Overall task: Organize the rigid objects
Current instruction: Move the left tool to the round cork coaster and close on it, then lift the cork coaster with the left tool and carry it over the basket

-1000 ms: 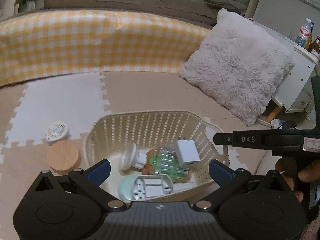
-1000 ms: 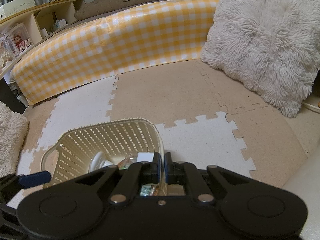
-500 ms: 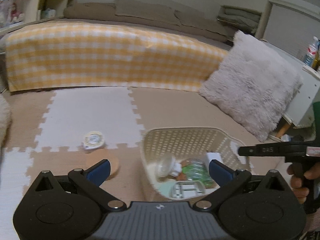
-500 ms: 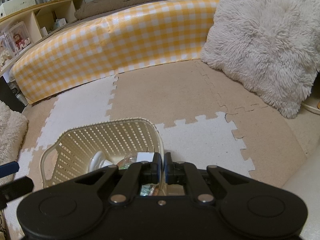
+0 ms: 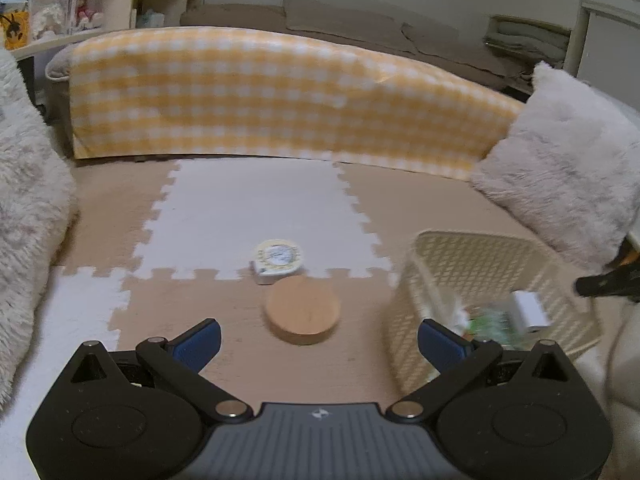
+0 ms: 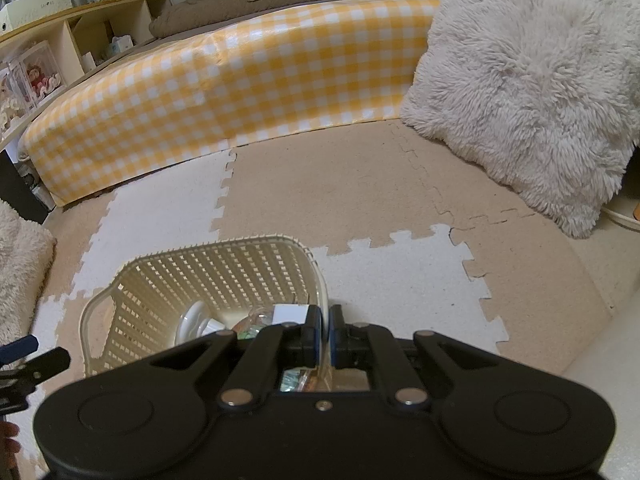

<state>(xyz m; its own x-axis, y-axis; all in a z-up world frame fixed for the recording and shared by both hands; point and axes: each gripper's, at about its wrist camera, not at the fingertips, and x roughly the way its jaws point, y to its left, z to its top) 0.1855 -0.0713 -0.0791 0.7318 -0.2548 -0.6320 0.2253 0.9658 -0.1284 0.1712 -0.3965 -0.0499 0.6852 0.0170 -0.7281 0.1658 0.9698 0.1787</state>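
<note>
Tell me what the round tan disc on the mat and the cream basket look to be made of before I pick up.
Round disc: probably cork or light wood, with a matte, even tan face and a thick edge; motion blur hides any grain. Basket: moulded plastic, cream, slightly glossy, its walls a regular lattice of holes under a smooth rolled rim. Both look rigid.

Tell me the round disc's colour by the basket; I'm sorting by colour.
Light wooden tan, the round disc; clearest in the left wrist view.

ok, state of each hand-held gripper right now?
Left hand-held gripper: open, empty, above the mat.
Right hand-held gripper: shut on the basket rim.
</note>
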